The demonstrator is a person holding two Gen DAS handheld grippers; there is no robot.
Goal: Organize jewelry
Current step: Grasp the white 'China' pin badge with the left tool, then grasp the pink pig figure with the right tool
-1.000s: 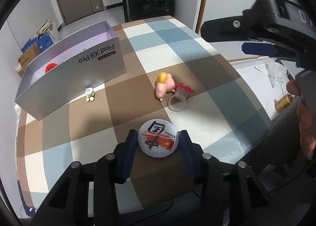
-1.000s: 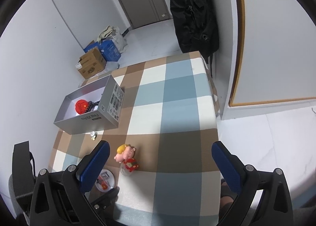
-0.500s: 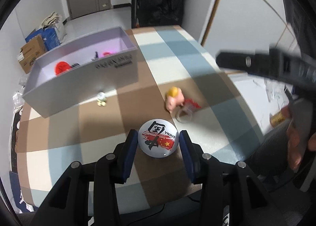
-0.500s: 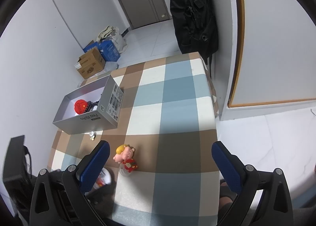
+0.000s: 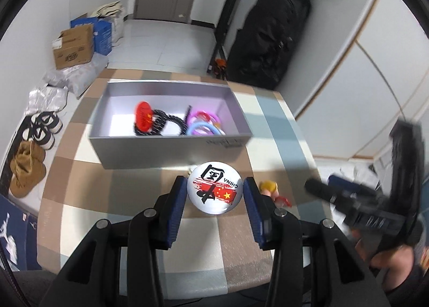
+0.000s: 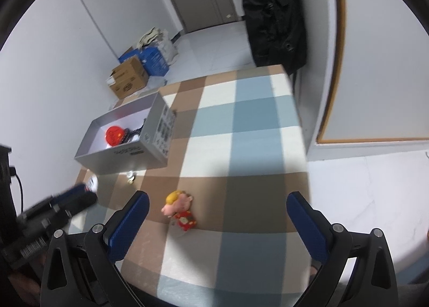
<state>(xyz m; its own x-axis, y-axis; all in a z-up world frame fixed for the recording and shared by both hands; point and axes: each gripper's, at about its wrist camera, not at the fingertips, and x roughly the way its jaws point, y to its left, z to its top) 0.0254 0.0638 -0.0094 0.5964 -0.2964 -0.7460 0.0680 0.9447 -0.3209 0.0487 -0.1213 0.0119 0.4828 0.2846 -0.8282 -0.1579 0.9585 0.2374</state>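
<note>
Carrying the round badge (image 5: 215, 189) in the left gripper (image 5: 214, 194), pads clamped on its rim, held above the checked tablecloth (image 5: 107, 199) just short of the grey box (image 5: 150, 151). Right gripper (image 6: 217, 215) hangs with jaws wide apart and empty over the cartoon figure charm (image 6: 179, 210). Risks, as I judge them: the badge is gripped edge-on at two thin points, so a tilt or bump on the box's near wall could pop it out; releasing early would drop it on the cloth instead of inside. Count: one badge held, one red badge (image 5: 143, 118) in the box, one black band (image 5: 163, 124), a few coloured rings (image 5: 205, 126) (too blurred to count exactly), one figure charm, one small trinket (image 6: 130, 176) by the box wall.
</note>
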